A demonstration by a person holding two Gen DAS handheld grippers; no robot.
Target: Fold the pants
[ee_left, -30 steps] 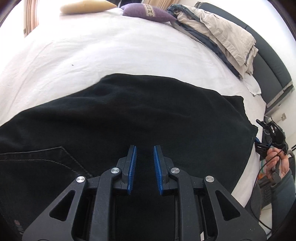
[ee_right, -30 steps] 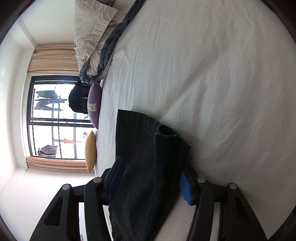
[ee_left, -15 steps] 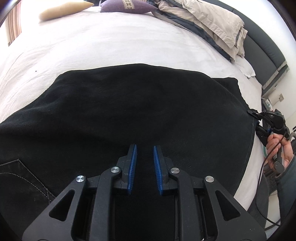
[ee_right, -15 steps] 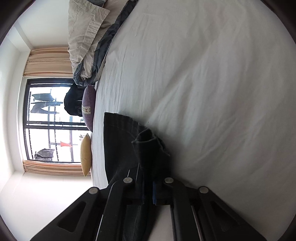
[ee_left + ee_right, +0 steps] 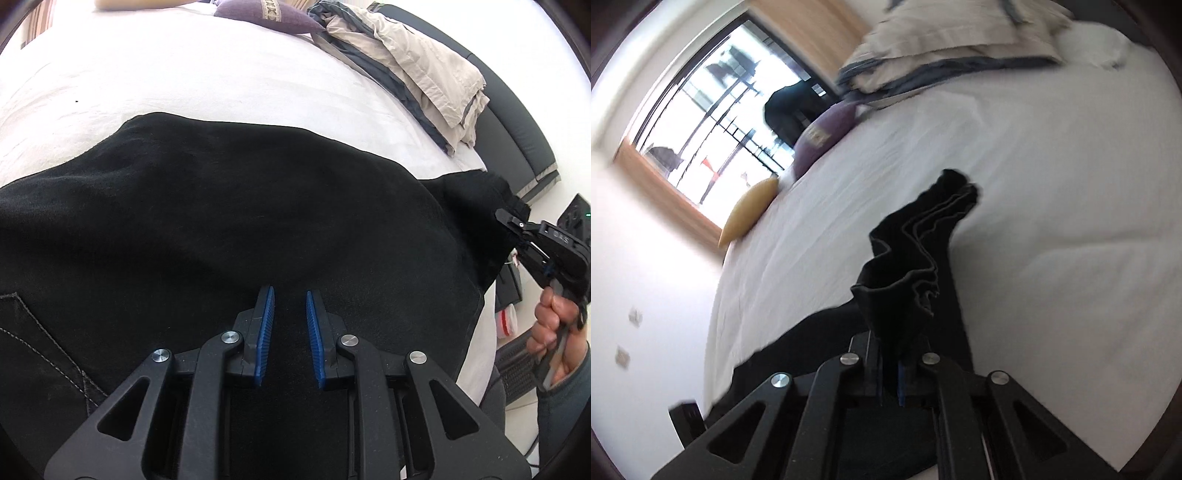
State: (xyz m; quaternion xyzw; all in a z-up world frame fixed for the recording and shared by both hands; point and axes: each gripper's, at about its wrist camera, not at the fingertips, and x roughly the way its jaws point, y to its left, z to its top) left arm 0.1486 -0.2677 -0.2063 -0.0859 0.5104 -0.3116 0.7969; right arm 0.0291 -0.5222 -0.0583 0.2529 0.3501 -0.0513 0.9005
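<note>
Black denim pants point(image 5: 229, 229) lie spread across the white bed point(image 5: 192, 74), long axis running left to right through the frame. Right tongs point(image 5: 890, 373), clamped on the bunched hem, are at the garment's right end; left tongs point(image 5: 289, 332), narrowly parted and empty, hover over its lower middle.

White bed point(image 5: 221, 77) bears black pants point(image 5: 240, 221), 2 cushions, folded bedding point(image 5: 417, 70).

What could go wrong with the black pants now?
The right gripper is shut on only a bunched hem of the black pants, so the cloth might slip free. The left gripper hangs open above the pants and pins nothing, so a pull could drag the whole garment across the white bedsheet and wrinkle it.
</note>
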